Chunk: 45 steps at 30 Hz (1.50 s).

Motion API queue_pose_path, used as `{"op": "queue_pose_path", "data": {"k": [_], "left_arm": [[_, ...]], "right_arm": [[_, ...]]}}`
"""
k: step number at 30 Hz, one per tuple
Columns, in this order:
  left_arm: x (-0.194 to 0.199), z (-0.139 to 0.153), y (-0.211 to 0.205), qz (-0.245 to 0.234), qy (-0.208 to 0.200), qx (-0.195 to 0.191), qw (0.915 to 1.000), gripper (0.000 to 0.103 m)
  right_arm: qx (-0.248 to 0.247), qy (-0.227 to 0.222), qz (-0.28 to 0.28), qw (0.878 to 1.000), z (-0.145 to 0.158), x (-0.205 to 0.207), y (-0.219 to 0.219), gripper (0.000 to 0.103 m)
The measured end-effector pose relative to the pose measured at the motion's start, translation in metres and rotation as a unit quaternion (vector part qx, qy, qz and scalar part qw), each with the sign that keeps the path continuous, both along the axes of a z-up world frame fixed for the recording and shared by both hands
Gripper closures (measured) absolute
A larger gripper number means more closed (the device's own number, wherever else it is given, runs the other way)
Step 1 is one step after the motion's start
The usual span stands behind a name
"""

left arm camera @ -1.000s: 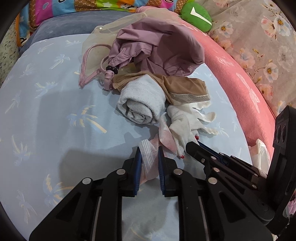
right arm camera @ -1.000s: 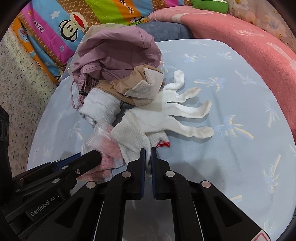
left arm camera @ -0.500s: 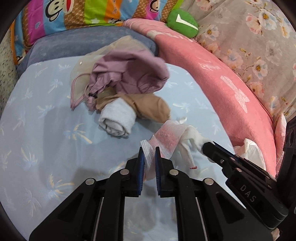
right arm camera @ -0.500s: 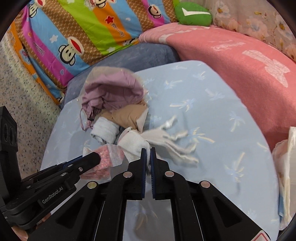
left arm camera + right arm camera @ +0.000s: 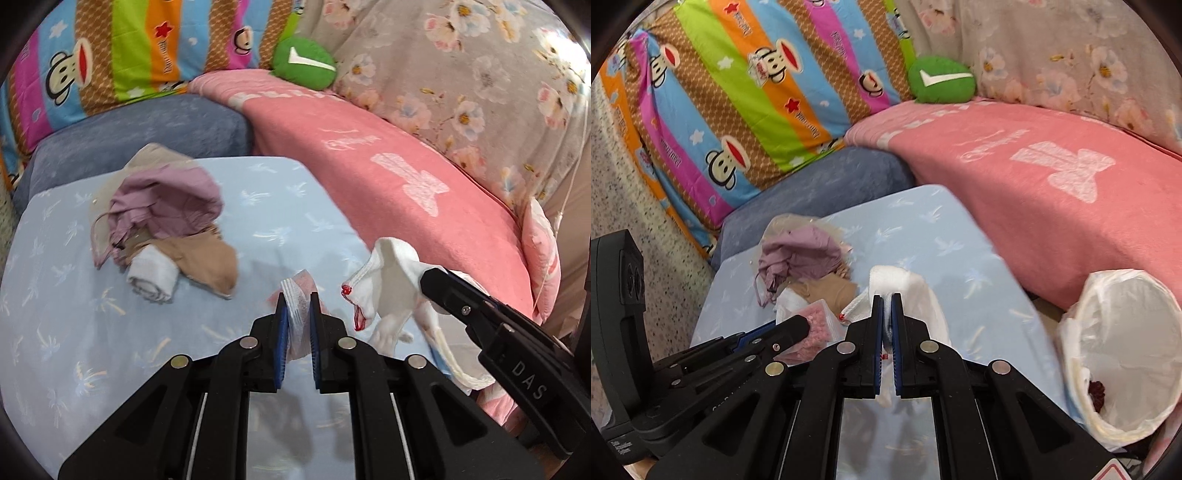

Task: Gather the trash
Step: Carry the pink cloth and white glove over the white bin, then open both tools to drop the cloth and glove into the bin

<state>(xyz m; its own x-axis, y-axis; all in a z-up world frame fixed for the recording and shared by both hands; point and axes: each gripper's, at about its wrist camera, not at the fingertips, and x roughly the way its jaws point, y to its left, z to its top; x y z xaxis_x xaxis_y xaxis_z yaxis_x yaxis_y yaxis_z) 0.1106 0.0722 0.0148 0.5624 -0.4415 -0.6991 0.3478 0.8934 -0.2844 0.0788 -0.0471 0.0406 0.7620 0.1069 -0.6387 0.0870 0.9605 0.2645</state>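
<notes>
- Here the left gripper (image 5: 295, 306) has its fingers clamped on a pink-and-white packet (image 5: 300, 295).
- Right gripper (image 5: 887, 306) fingers pinch a white glove (image 5: 905, 282), lifted above the bed (image 5: 923, 229).

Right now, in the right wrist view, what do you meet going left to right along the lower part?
Left gripper holding the pink bag → right gripper clamped on the white glove → lined trash bin.

Home bedroom: light blue palm-print bedsheet (image 5: 288, 206) is lying beside pink fleece blanket (image 5: 1052, 192), with striped cartoon-monkey pillow (image 5: 738, 96) leaning behind.
</notes>
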Motion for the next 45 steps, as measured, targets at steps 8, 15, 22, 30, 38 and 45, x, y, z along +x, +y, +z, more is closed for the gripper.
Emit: {"op": "queue_pose_path", "data": {"k": [8, 15, 22, 30, 38, 45], "left_arm": [[-0.019, 0.016, -0.057, -0.055, -0.025, 0.005, 0.9982, 0.092], [-0.034, 0.022, -0.11, -0.106, -0.036, 0.013, 0.9936, 0.092], [-0.048, 0.021, -0.157, -0.15, -0.037, 0.02, 0.9878, 0.092], [-0.06, 0.013, -0.203, -0.196, -0.033, 0.027, 0.9796, 0.092], [-0.064, -0.004, -0.24, -0.219, -0.025, 0.047, 0.9743, 0.092], [-0.066, -0.009, -0.257, -0.224, -0.022, 0.054, 0.9728, 0.092]], "right_arm": [[0.006, -0.025, -0.056, 0.998, 0.019, -0.039, -0.058, 0.099], [0.013, -0.031, -0.104, 0.994, 0.02, -0.069, -0.109, 0.099], [0.023, -0.031, -0.145, 0.989, 0.011, -0.094, -0.154, 0.099], [0.031, -0.018, -0.187, 0.982, -0.008, -0.111, -0.194, 0.099], [0.035, -0.017, -0.218, 0.975, -0.024, -0.116, -0.218, 0.099], [0.051, -0.018, -0.234, 0.971, -0.031, -0.12, -0.242, 0.099]]}}
